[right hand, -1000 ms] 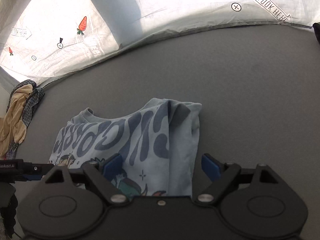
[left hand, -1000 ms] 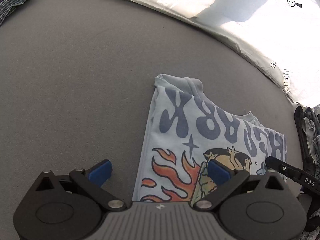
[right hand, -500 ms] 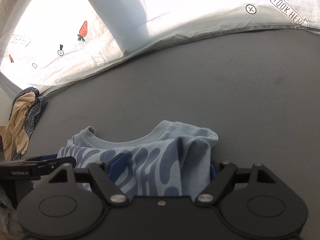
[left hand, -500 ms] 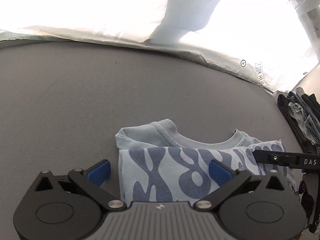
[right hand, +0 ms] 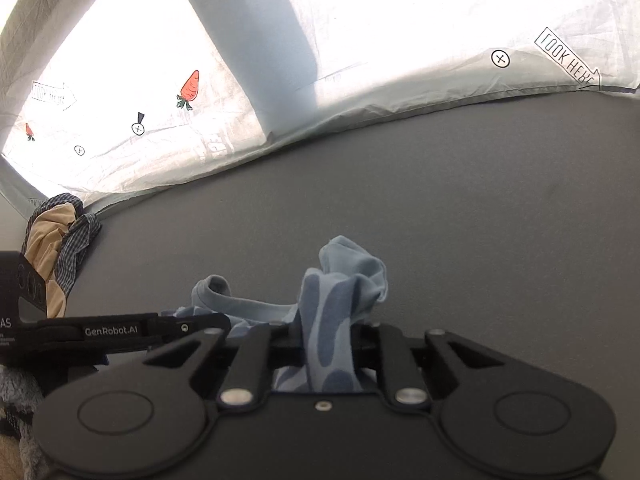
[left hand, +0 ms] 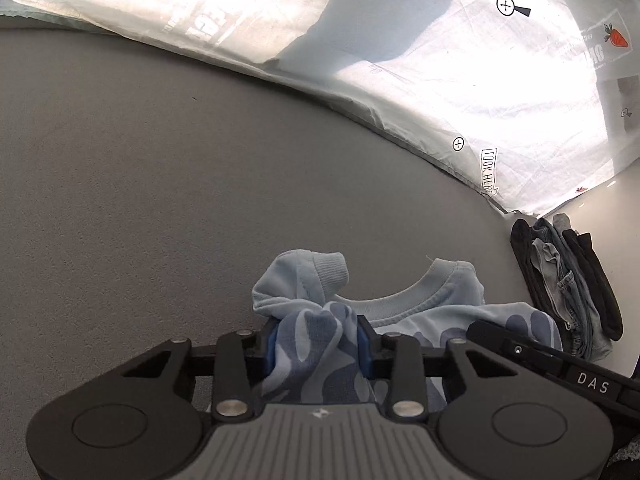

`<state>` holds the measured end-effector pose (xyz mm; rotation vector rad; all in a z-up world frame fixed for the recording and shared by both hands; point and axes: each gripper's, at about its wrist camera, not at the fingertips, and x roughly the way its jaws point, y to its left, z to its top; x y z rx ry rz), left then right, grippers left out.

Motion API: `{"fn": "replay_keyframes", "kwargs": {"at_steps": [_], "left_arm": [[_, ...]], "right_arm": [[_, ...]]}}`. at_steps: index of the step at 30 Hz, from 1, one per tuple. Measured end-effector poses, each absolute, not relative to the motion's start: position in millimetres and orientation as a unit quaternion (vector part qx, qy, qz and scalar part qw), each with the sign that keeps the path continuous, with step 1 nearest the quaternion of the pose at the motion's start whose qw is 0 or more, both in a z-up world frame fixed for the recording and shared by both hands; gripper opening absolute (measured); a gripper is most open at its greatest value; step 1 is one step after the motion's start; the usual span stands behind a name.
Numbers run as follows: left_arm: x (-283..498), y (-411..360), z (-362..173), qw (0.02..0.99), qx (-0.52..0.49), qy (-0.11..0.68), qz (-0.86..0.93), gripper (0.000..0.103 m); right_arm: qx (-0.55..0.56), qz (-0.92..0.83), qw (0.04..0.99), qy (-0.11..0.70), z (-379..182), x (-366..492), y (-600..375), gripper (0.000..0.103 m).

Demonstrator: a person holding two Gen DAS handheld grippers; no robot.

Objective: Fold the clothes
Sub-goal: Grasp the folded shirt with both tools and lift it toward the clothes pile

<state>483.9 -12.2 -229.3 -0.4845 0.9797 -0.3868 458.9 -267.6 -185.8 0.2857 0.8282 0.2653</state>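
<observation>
Garment in hand: a light blue T-shirt (left hand: 404, 308) with dark blue print, low in the centre of both views, resting partly on the grey surface (left hand: 160, 200) with its ribbed collar facing the far side.
Left gripper (left hand: 318, 346): fingers drawn narrow and pinching a bunched fold of the shirt at the bottom centre of the left view; a sleeve cuff pokes up just beyond them.
Right gripper (right hand: 326, 334): fingers likewise narrow, clamped on a gathered strip of the shirt at the bottom centre of the right view, cloth ruffling up above them.
Done so far: the shirt looks narrowed to a compact band, both ends pinched, so the side folds seem finished; this is a judgement from its shape.
Left to do: probably one more fold and laying it flat, then release; the cloth between the grippers is rumpled, not smooth.
Waiting pile: plaid and tan clothes (right hand: 56, 248) at the left edge of the right view, apparently unfolded.
Other pile: dark garments and denim (left hand: 564, 280) at the right edge of the left view, lying in layers; whether they are folded I cannot tell.
</observation>
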Motion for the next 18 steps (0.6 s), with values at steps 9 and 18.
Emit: {"fn": "replay_keyframes", "kwargs": {"at_steps": [9,18], "left_arm": [[432.7,-42.9,-131.9,0.866,-0.248,0.364,-0.238,0.028],[420.3,-164.5,-0.5,0.873,-0.260,0.257,-0.323,0.028]], "right_arm": [[0.176,0.121,0.941,0.264,-84.2,372.7,-287.3,0.013],[0.141,0.089,0.982,0.094,25.4,320.0,-399.0,0.013]]}}
